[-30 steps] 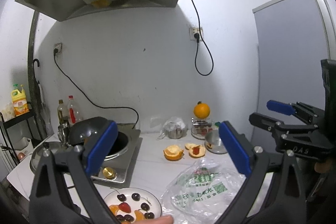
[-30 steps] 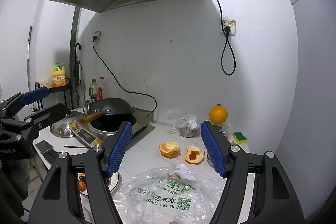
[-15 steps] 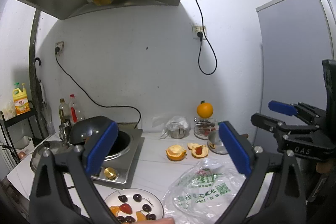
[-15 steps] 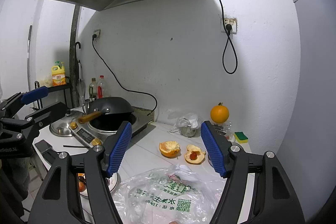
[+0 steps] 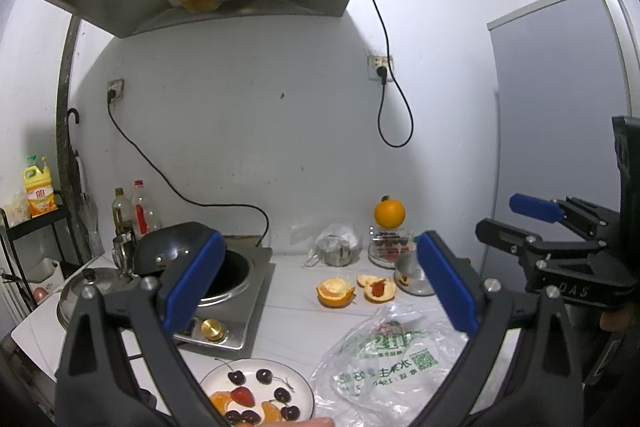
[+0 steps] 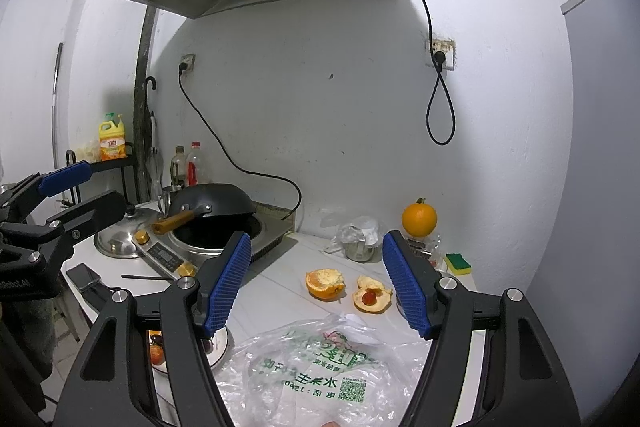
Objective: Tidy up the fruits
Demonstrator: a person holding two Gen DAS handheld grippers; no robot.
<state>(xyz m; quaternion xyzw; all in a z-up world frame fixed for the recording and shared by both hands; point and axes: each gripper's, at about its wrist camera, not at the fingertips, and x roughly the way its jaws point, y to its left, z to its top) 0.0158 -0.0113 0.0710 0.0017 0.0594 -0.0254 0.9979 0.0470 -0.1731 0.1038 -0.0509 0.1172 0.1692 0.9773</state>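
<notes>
A white plate [image 5: 298,381] at the counter's front holds cherries, a strawberry [image 5: 242,395] and orange segments; its edge shows in the right wrist view [image 6: 220,351]. Orange peel halves [image 5: 335,292] [image 6: 324,283] lie mid-counter, one peel cup holding a red fruit [image 6: 369,297]. A whole orange [image 5: 389,213] [image 6: 419,219] sits on a jar at the back. My left gripper [image 5: 320,291] is open and empty, held above the counter. My right gripper [image 6: 318,283] is open and empty too, over a clear plastic bag [image 6: 320,375] [image 5: 384,359].
An induction cooker with a black wok [image 6: 212,209] [image 5: 176,253] stands at the left, a steel lid [image 6: 120,241] beside it. Bottles [image 5: 130,215], a small steel bowl [image 5: 412,277], a bagged cup [image 6: 360,241] and a sponge [image 6: 458,263] line the back. A phone [image 6: 82,277] lies at the left edge.
Both grippers have tilted upward slightly, so the counter sits lower in both views. Both stay open and empty.
</notes>
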